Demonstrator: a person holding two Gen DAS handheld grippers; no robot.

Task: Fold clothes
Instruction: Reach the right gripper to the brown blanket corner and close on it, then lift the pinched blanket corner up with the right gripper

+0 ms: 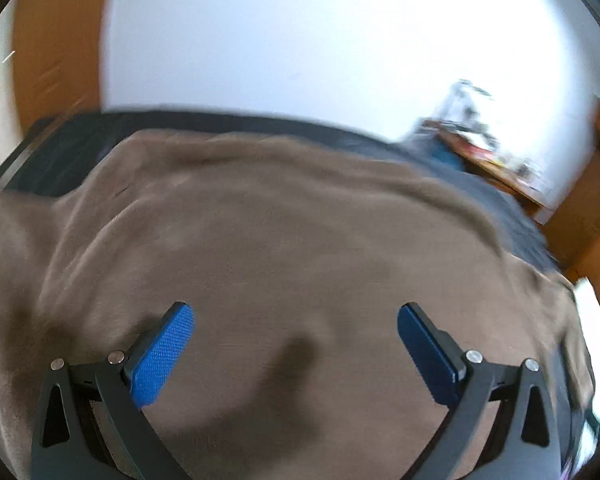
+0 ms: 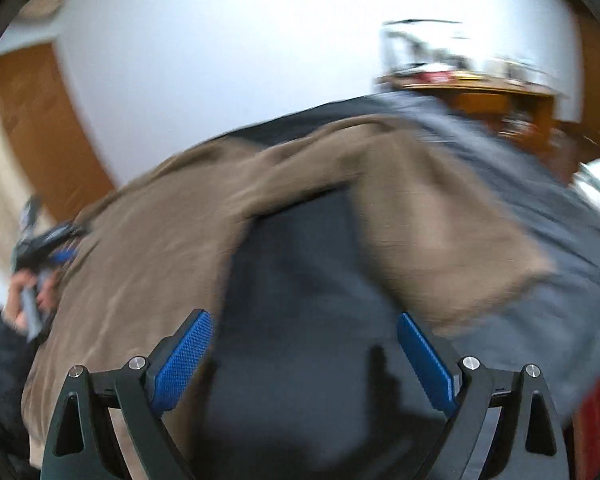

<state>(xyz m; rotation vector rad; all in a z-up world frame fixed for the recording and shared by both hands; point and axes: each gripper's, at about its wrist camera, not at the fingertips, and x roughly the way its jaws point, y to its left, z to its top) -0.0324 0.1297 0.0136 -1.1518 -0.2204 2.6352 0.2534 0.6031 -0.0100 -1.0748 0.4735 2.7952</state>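
A brown garment lies spread over a dark blue bed cover. My left gripper hovers above its middle, open, with nothing between the blue pads. In the right wrist view the brown garment covers the left side, and one sleeve reaches out to the right over the dark cover. My right gripper is open over the bare cover between body and sleeve. The left gripper shows far left, held by a hand. Both views are blurred.
A wooden table with cluttered items stands behind the bed at the right. A white wall and a wooden door are behind. Something red sits at the lower right edge.
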